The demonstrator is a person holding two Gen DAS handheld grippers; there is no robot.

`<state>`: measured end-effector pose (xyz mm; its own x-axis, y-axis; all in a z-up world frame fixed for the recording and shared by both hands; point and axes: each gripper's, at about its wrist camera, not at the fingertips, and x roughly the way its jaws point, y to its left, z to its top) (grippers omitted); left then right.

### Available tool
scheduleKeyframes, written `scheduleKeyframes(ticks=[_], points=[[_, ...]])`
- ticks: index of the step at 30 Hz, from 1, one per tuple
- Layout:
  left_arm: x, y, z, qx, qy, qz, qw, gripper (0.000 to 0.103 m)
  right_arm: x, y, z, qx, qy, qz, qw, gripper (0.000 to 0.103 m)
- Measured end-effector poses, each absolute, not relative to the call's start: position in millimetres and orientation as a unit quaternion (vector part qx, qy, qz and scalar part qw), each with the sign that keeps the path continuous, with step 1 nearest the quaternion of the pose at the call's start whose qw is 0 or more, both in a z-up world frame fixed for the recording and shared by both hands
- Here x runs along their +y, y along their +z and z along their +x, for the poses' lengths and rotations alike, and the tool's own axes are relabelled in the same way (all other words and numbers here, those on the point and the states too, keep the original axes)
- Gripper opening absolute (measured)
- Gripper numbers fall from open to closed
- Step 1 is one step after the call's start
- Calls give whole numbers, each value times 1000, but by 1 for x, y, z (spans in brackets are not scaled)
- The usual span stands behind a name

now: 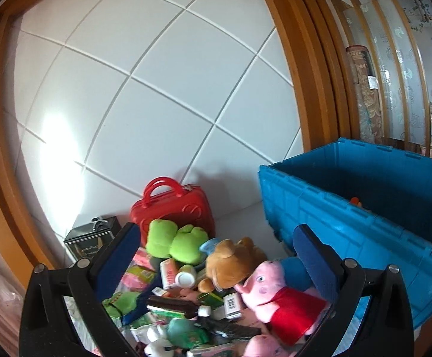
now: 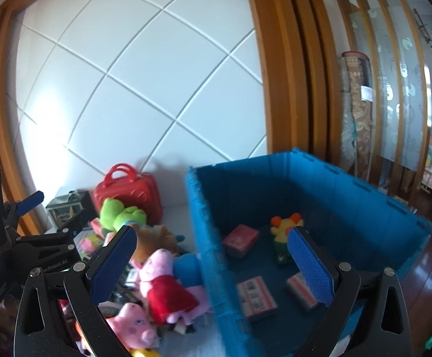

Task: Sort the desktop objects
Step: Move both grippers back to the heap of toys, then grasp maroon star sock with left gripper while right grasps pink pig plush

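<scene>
Both grippers wide and empty above the toy pile beside the blue crate (image 2: 204,208).

Left gripper (image 1: 216,258) hovers over the pink pig plush (image 1: 275,294); right gripper (image 2: 213,255) straddles the crate wall. Pinch the plush's red-dressed body, then lift clear of neighbours.

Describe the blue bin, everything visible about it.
The blue bin is an open, lidless plastic crate with ribbed walls and a notched rim, standing upright to the right of the toy pile. Inside lie a small yellow and orange plush and three small boxes. A pig plush rests close to its left wall.
</scene>
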<state>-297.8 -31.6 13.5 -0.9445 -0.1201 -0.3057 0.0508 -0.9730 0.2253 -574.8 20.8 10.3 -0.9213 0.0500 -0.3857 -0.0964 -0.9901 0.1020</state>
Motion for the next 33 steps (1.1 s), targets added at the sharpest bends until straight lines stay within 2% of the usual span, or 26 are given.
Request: scheduleKeyframes(ticks=[9,16,22,28,33], points=[[-176,-34,-261,-111,-966,208,109,103,-78,-37,-592,54,970,-238,5,103],[-236,-82,-245,-95,-957,253,109,103,-128,-115,-605,76,941,-328,-15,103],[-267,-127,-227,-82,-944,298,112,103,-158,-154,-617,49,923,-379,-41,103],[-286,-160,-217,-62,-934,331,118,103,-167,-199,-633,105,892,-437,-51,103],[-291,-170,-210,-79,-935,330,102,103,-176,-247,-649,196,843,-498,-53,103]])
